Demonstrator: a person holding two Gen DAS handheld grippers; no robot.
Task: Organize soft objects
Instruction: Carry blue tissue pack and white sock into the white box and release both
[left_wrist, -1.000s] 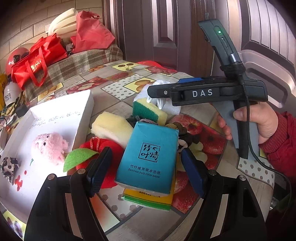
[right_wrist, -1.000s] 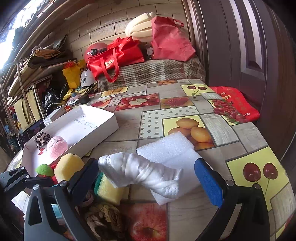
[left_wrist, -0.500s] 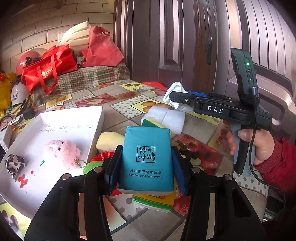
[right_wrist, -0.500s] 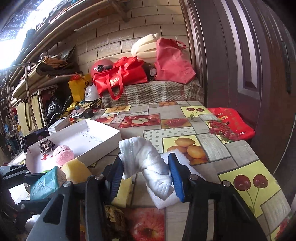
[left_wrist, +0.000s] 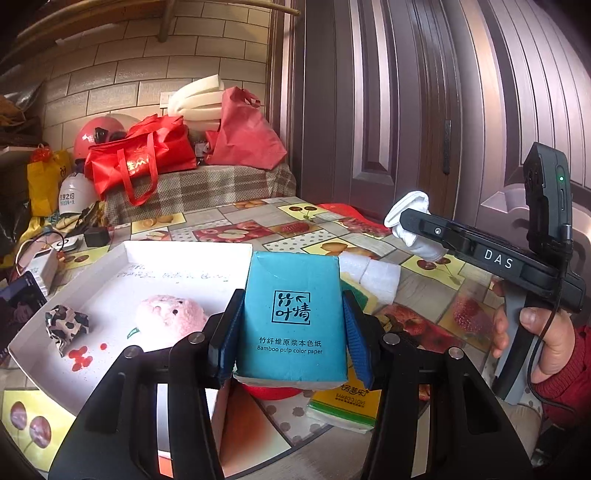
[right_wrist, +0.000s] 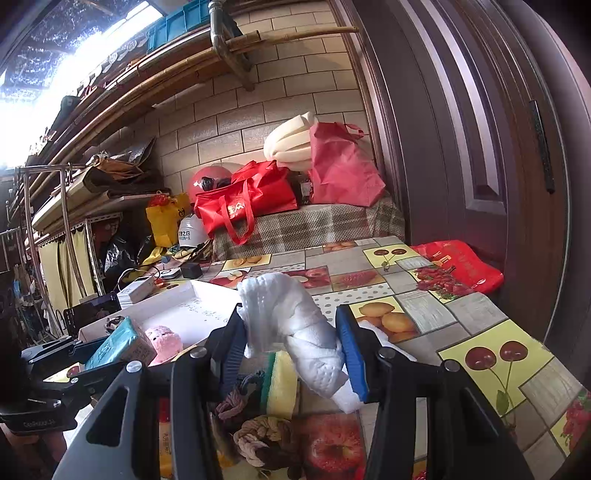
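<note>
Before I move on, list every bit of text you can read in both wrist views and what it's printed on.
"Bamboo pulp color paper", under Chinese characters: teal tissue pack held in the left gripper.
"DAS": body of the right gripper.
"BAMBOO LOVE": yellow tissue pack.
Handwriting inside the white box, white helmet print, red bag logo: unreadable.

Teal tissue pack, white foam wrap

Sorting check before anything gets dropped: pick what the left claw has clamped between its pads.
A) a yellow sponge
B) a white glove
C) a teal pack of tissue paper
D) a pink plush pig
C: the left claw has both blue pads pressed on the sides of the teal pack of tissue paper, held upright above the table.
</note>
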